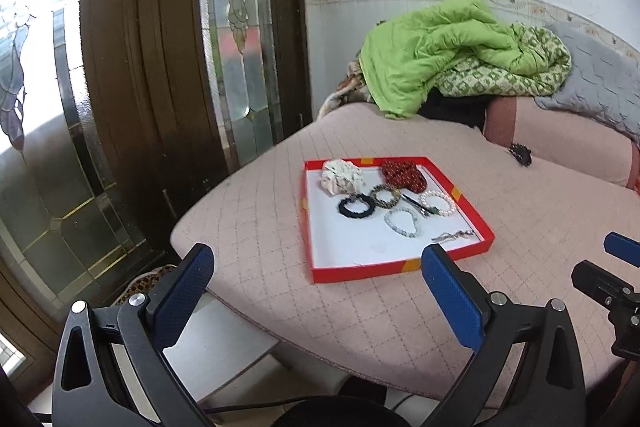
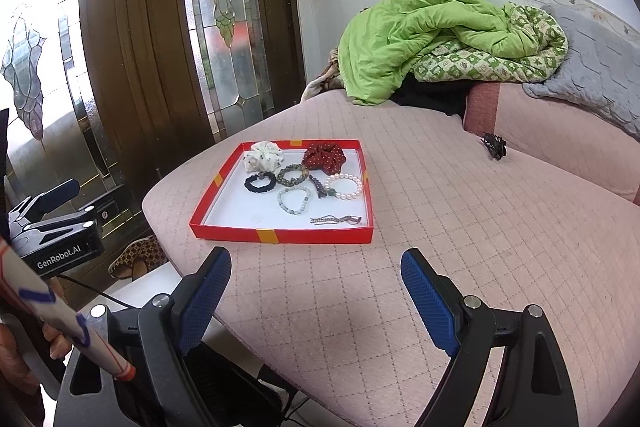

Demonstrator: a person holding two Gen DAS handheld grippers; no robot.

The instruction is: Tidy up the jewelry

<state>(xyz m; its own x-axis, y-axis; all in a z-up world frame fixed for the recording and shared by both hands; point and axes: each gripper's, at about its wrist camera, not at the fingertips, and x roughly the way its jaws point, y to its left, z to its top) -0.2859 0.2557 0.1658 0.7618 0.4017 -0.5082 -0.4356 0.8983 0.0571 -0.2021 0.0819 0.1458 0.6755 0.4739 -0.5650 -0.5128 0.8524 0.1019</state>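
Jewelry lies in a red tray (image 1: 400, 265) at the centre of the left wrist view, on a pink quilted cushion (image 1: 280, 227). At the tray's far edge sit a white scrunchie (image 1: 342, 175) and a red scrunchie (image 1: 402, 174). Nearer come a black hair tie (image 1: 357, 206), a dark beaded bracelet (image 1: 385, 195), a pearl bracelet (image 1: 438, 203) and a pale bead bracelet (image 1: 403, 222), with a small metal piece (image 1: 452, 236) by the tray's right wall. The left gripper (image 1: 318, 279) fills the lower frame, its blue fingers (image 1: 188, 291) wide apart and holding nothing, short of the tray. The right gripper's tip (image 1: 608, 267) shows at the right edge. A green quilt (image 1: 440, 55) is heaped at upper right, and a dark clip (image 1: 520, 154) lies alone on the cushion to the right of the tray.

In the right wrist view the tray (image 2: 280, 235) sits left of centre, with the same pieces inside: white scrunchie (image 2: 264, 155), red scrunchie (image 2: 324, 155), hair tie (image 2: 259, 183), dark bracelet (image 2: 293, 174), pearls (image 2: 345, 185), pale beads (image 2: 295, 200), metal piece (image 2: 336, 219). The right gripper (image 2: 316, 287) stands wide and empty in the lower frame, above bare cushion (image 2: 480, 227). The left gripper (image 2: 52, 211) is at the left edge; its opening cannot be told from here. The clip (image 2: 494, 145) lies right of the tray.
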